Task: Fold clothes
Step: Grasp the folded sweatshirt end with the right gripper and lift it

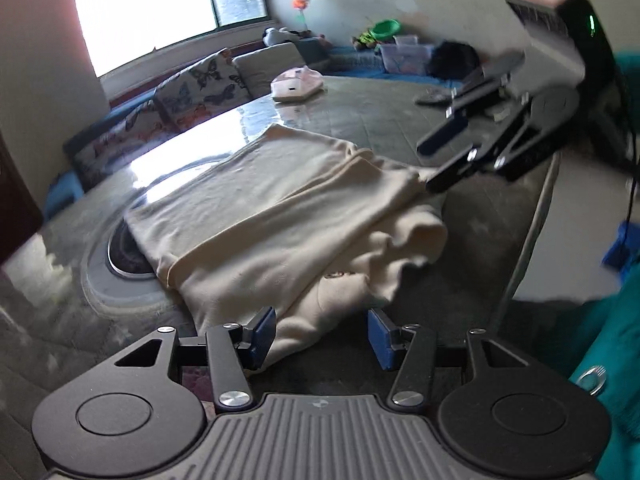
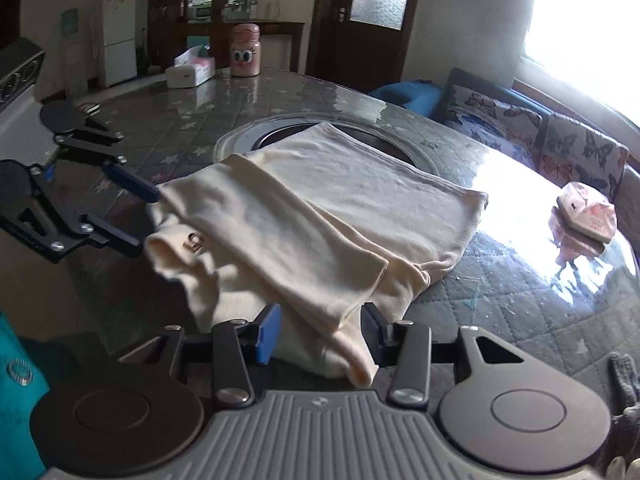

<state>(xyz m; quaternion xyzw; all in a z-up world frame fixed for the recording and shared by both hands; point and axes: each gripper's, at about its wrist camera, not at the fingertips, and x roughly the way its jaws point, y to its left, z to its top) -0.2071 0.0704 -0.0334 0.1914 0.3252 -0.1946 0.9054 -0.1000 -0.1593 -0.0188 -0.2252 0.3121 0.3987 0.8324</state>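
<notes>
A folded cream shirt [image 1: 280, 216] lies on the bench [image 1: 360, 120]; left tongs [image 1: 322, 336] and right tongs [image 2: 320, 334] both gape released at its near edges.

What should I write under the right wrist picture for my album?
Two open grippers at a folded cream shirt on a shiny table.

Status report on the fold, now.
Both grippers open: left gripper and right gripper at the near edge of the cream shirt, partly folded, overhanging the table. Nothing in the way.
</notes>
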